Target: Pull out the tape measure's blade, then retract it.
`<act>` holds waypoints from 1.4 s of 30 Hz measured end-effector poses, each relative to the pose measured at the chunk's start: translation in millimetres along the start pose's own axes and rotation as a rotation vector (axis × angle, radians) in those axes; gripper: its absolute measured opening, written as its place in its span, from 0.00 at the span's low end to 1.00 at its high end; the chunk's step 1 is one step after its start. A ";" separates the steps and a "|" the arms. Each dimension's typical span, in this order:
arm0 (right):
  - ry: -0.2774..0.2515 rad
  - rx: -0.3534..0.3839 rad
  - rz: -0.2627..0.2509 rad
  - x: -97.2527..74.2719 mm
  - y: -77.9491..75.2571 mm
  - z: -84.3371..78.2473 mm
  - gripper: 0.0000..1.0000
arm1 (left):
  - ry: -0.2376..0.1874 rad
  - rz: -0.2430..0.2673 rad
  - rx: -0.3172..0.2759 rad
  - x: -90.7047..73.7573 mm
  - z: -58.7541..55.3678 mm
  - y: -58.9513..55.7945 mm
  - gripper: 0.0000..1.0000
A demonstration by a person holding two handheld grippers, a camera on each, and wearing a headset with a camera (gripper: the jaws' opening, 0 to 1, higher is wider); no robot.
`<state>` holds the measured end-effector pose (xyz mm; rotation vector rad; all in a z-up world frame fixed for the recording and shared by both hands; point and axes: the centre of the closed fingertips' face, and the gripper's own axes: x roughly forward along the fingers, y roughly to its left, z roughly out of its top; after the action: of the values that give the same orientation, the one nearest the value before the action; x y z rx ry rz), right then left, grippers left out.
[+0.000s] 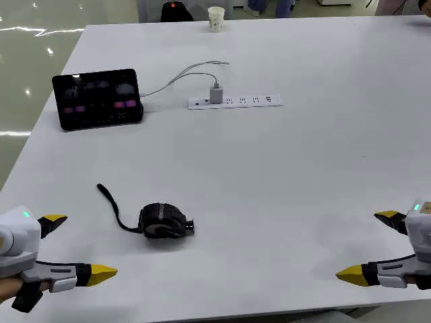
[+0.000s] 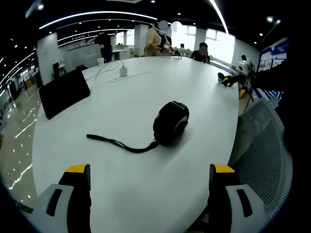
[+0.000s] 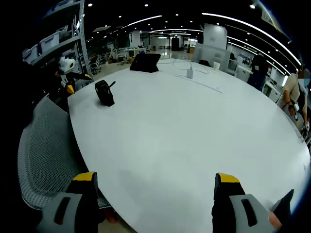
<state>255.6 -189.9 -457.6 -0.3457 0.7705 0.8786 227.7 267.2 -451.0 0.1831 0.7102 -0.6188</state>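
Black against the white desk [image 1: 283, 168], the tape measure [image 1: 165, 221] lies on its side near the front edge, its wrist strap [image 1: 110, 204] trailing toward my left claw [image 1: 82, 245]. That claw hangs near it, jaws wide apart and empty. My right claw [image 1: 363, 244] is well apart from it, also spread and empty. If I tug the blade tip [image 1: 190, 225] without pinning the case, I expect the case to skid on this smooth top. The strap could snag a jaw, and a blade let go carelessly might whip back.
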 end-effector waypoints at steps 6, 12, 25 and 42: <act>-0.001 -0.001 0.006 2.3 2.1 -1.9 0.99 | 0.011 0.005 -0.008 -1.9 -6.4 0.8 0.99; 0.001 0.006 0.010 3.0 2.3 -4.0 0.99 | 0.021 0.005 -0.008 -2.5 -9.1 0.2 0.99; -0.048 -0.084 0.024 16.3 0.8 7.2 0.99 | 0.052 -0.071 0.054 15.1 -9.3 -9.2 0.98; -0.055 -0.163 0.095 44.3 13.9 44.3 0.99 | 0.160 -0.185 0.257 39.9 9.9 -18.5 0.99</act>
<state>282.6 -131.6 -459.0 -0.4296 0.6707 1.0389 245.8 230.1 -469.0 0.4114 0.8068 -0.8795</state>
